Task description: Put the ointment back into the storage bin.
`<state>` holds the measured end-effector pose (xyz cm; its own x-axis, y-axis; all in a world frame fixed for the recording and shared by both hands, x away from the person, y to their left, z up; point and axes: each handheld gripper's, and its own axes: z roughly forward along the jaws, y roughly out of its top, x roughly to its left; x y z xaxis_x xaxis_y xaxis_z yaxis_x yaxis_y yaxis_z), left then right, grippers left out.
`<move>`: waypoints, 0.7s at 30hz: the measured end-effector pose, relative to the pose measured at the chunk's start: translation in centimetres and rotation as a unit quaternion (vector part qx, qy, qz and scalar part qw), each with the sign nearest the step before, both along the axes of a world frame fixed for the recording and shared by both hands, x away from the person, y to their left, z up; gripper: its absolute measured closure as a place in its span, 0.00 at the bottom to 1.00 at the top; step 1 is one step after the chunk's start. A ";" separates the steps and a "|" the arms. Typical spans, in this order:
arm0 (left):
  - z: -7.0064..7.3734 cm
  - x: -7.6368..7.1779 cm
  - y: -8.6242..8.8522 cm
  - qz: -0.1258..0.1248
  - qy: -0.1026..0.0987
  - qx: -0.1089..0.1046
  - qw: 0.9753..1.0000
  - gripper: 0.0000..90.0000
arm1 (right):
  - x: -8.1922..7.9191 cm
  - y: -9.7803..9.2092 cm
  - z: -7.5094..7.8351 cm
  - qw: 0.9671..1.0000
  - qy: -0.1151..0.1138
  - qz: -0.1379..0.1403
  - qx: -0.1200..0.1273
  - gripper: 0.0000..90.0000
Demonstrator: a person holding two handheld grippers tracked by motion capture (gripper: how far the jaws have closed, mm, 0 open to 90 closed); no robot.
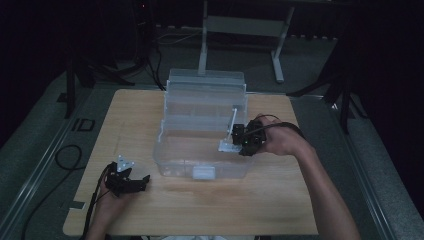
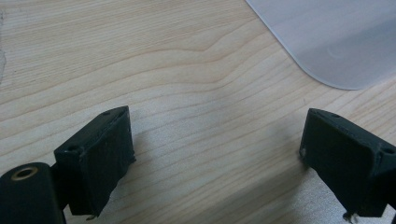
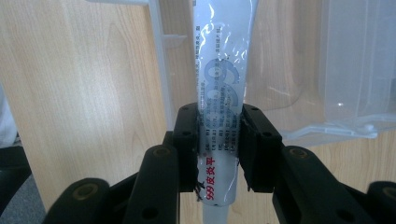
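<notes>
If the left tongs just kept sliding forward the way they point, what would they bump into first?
Probably the clear plastic box. The left tongs are open above bare wooden table, with nothing between them and the box's rounded corner ahead to the right, though depth is hard to judge.

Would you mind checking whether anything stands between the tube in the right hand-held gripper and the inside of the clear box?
Nothing visible does. The right hand-held gripper is shut on the white tube, holding it over the right part of the clear plastic box, whose lid is swung back. The left hand-held gripper hovers open over the wooden table, away from the box.
</notes>
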<state>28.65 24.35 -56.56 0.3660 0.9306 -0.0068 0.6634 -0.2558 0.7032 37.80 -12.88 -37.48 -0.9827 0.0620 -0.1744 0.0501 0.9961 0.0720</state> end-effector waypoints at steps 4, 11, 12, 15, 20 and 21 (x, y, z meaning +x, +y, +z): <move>0.0 0.0 0.0 0.000 0.000 0.000 1.000 0.11 | 0.1 0.2 -0.3 1.000 -0.002 0.004 -0.004 0.78; 0.0 0.0 0.0 0.000 0.000 0.000 1.000 0.11 | 0.0 0.5 -0.7 1.000 0.000 0.015 -0.003 0.78; 0.0 0.0 0.0 0.000 0.000 0.000 1.000 0.11 | 0.0 0.6 -0.8 1.000 0.001 0.015 -0.003 0.78; 0.0 0.0 0.0 0.000 0.000 0.000 1.000 0.11 | -0.1 0.8 -1.1 1.000 0.002 0.018 -0.007 0.78; 0.0 0.0 0.0 0.000 0.000 0.000 1.000 0.11 | 0.0 1.1 -1.3 1.000 0.007 0.018 -0.008 0.77; 0.0 0.0 0.0 0.000 0.000 0.000 1.000 0.11 | 0.0 1.1 -1.4 1.000 0.007 0.018 -0.008 0.77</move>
<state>28.64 24.35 -56.56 0.3659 0.9306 -0.0070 0.6637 -0.2557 0.7030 37.83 -11.75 -38.89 -0.9865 0.0236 -0.1622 0.0149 0.9984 0.0549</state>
